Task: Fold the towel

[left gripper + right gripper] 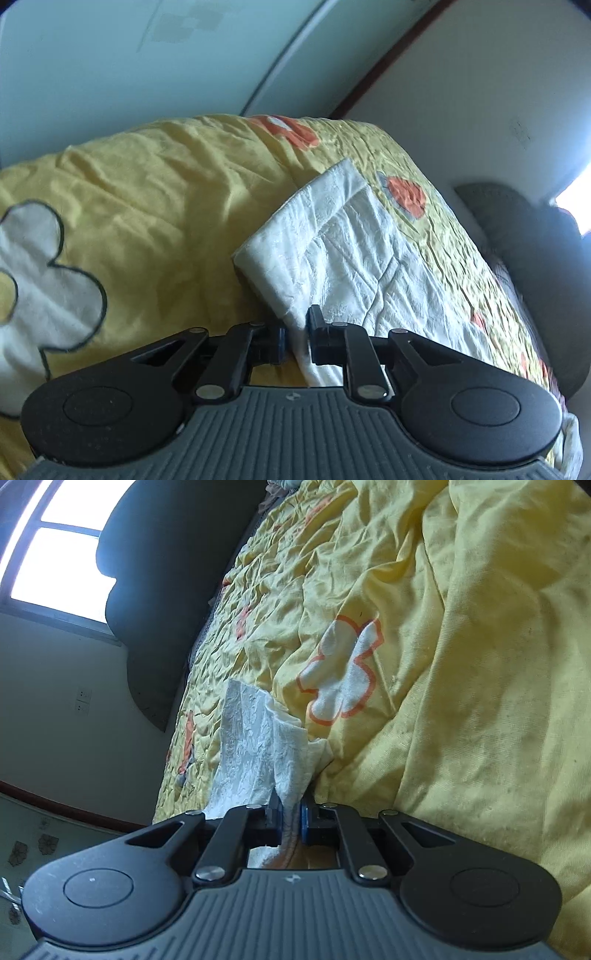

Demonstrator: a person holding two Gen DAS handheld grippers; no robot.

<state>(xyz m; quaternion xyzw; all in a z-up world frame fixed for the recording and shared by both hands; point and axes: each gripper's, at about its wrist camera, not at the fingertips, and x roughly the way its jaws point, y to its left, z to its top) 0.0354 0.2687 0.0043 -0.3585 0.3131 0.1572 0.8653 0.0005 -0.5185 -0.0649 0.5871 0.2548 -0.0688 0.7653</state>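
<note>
White towel [354,254] lies partly folded on the yellow bedspread [155,192]; left hand-held gripper [297,339] and right hand-held gripper [291,821] each pinch an edge, probably mid-fold; next, lay it flat.

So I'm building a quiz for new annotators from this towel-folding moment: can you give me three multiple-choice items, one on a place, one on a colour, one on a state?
1. Where does the towel lie?
A. On the yellow bedspread
B. On a wooden floor
C. Over a chair back

2. What colour is the towel?
A. Blue
B. White
C. Green

3. What is the state of the right gripper?
A. Wide open above the towel
B. Shut on nothing
C. Shut on the towel

Answers:
1. A, since the left wrist view shows the towel lying on the flower-patterned yellow bedspread.
2. B, since both views show crinkled white cloth.
3. C, since the right wrist view shows white cloth pinched between its two fingers; the left gripper grips a towel edge likewise.
</note>
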